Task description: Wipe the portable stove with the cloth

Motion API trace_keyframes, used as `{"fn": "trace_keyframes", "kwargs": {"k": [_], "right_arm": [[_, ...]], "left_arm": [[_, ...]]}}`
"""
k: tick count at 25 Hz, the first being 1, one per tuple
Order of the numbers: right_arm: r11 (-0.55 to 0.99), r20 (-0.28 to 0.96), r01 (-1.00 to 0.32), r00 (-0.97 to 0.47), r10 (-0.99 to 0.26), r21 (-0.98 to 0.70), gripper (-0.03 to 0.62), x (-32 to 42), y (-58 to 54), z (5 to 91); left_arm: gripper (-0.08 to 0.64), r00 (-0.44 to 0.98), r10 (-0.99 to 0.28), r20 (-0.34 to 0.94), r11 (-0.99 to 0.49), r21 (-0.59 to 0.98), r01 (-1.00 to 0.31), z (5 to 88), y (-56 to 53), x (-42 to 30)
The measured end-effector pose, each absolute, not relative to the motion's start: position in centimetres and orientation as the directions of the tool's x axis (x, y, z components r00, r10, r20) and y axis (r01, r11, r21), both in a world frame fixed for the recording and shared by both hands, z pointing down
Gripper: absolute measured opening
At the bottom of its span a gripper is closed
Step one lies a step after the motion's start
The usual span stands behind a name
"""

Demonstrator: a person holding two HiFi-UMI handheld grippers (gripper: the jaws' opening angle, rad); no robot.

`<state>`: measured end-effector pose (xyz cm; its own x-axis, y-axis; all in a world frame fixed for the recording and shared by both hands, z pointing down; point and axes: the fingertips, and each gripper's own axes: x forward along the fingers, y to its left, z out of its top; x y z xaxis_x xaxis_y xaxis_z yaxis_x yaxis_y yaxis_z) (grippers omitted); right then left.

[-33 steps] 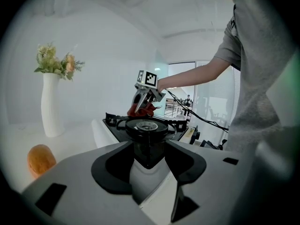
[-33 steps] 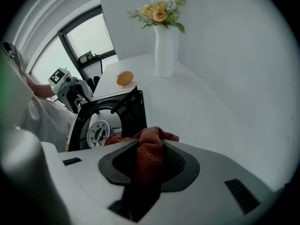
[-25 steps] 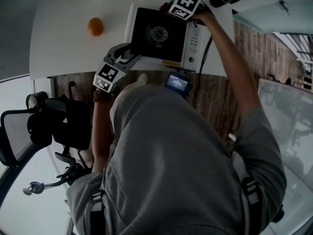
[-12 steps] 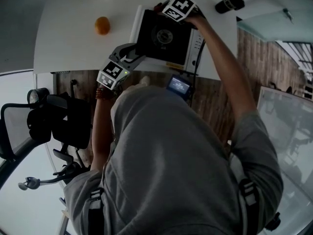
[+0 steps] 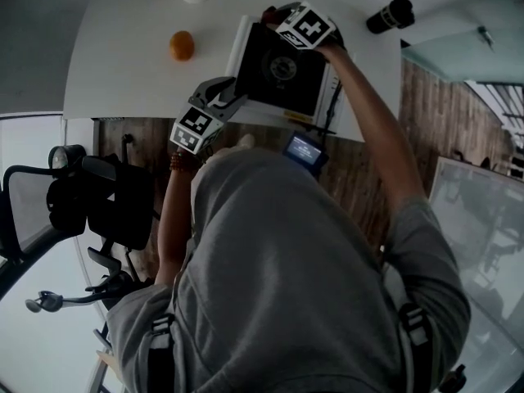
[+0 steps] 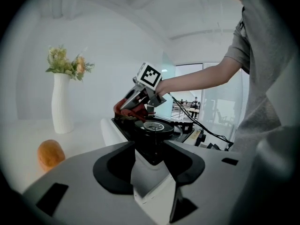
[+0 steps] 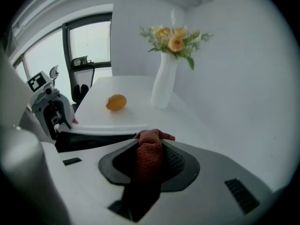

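The portable stove (image 5: 282,70), white with a black top and round burner (image 6: 152,125), sits on the white table (image 5: 123,72). My right gripper (image 5: 278,19) is shut on a red cloth (image 5: 266,12) over the stove's far edge. The cloth (image 7: 150,161) bunches between the right gripper's (image 7: 150,144) pads, above the black top (image 7: 89,141). My left gripper (image 5: 236,97) straddles the stove's near left corner. The left gripper's (image 6: 150,144) jaws are closing, and the corner lies between them. From the left gripper view, the right gripper (image 6: 136,108) and cloth (image 6: 127,110) show beyond the burner.
An orange (image 5: 182,45) lies left of the stove, and a white vase (image 7: 165,81) with flowers stands behind it. A black bottle (image 5: 390,13) lies at the table's far right. A small lit screen (image 5: 304,148) and a cable hang by the near edge. An office chair (image 5: 98,203) stands at the left.
My right gripper has carried the cloth leftward along the stove's far side. The left gripper has stayed at the near left corner.
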<state>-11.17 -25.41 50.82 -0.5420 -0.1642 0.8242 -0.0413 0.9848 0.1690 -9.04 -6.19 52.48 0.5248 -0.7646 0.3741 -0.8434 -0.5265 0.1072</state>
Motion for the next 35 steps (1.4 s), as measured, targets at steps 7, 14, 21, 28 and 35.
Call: {"fn": "trace_keyframes", "kwargs": {"k": [7, 14, 21, 28, 35], "right_arm": [[0.978, 0.736, 0.009, -0.660, -0.150, 0.207, 0.123, -14.8, -21.9, 46.3], [0.948, 0.850, 0.176, -0.507, -0.143, 0.265, 0.117, -15.6, -18.5, 51.9], [0.938, 0.891, 0.245, -0.438, -0.119, 0.246, 0.109, -15.2, -16.4, 52.5], [0.960, 0.901, 0.260, -0.434, 0.021, 0.103, 0.107, -14.2, -12.0, 52.6], [0.940, 0.914, 0.343, -0.382, 0.135, 0.004, 0.107, -13.2, -7.5, 52.7]], "left_arm": [[0.204, 0.492, -0.785, 0.376, -0.490, 0.109, -0.865, 52.6, -4.2, -10.0], [0.207, 0.441, -0.795, 0.416, -0.466, 0.046, -0.883, 53.0, -4.2, -9.8], [0.198, 0.415, -0.816, 0.402, -0.426, 0.067, -0.902, 53.1, -4.7, -10.2], [0.184, 0.411, -0.823, 0.392, -0.420, 0.067, -0.905, 53.1, -4.8, -10.5], [0.184, 0.411, -0.827, 0.383, -0.420, 0.066, -0.905, 53.1, -4.7, -10.5]]}}
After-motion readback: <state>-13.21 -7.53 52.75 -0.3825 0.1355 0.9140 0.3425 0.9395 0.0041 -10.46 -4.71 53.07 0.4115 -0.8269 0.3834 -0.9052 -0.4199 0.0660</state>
